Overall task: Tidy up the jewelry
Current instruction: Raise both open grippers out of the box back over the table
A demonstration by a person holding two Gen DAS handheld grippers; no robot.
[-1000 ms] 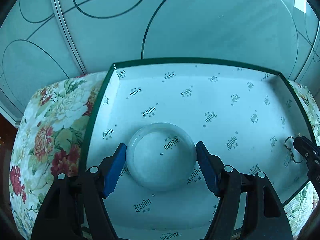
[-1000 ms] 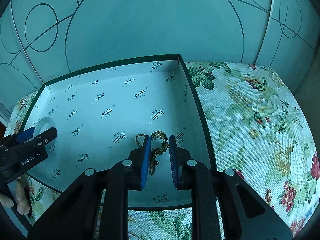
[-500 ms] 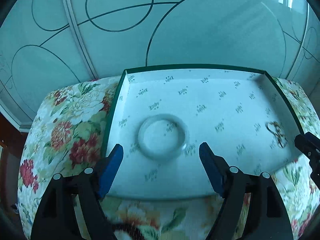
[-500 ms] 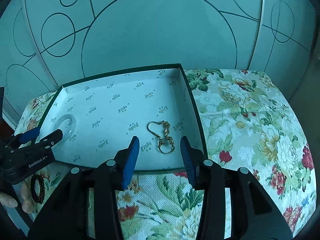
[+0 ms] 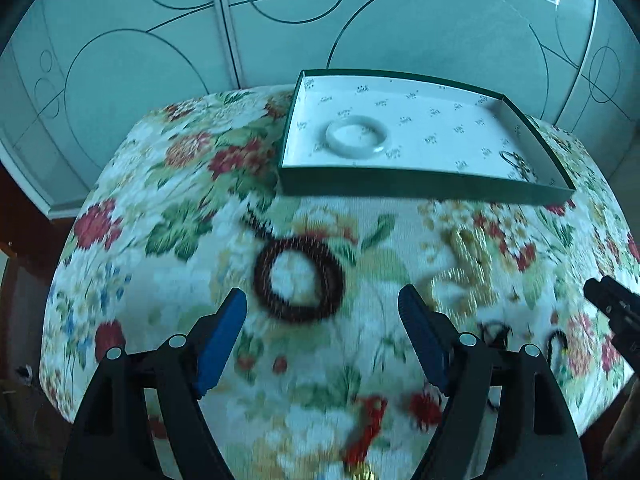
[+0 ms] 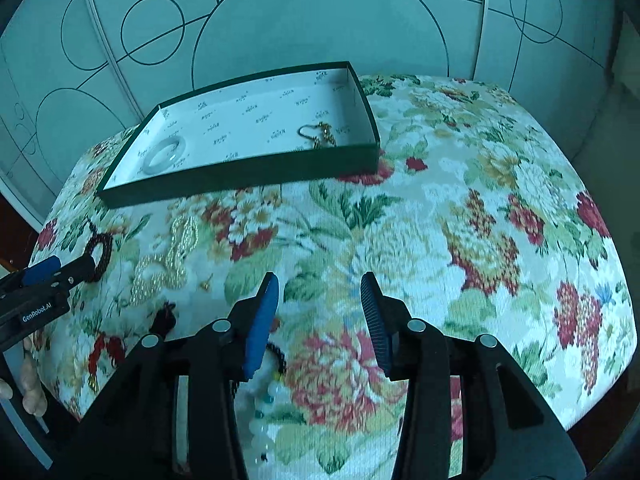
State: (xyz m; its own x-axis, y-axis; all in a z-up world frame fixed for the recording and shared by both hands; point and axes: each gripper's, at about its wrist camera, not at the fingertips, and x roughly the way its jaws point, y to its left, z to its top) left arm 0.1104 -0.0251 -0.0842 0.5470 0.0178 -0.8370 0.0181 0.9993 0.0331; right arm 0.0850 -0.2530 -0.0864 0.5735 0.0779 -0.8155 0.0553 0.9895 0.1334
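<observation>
Dark bead bracelet flat on the flowered surface, just past left gripper, right between its wide-open, empty jaws. Gold chain farther right. Right gripper also wide open, empty. Green box far off.

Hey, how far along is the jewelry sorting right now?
Done: the pale bangle and a gold chain piece lie in the green box. In hand: nothing; the left gripper and right gripper are both open. Left on the floral cloth: the dark bead bracelet, gold bead necklace and white beads.
</observation>
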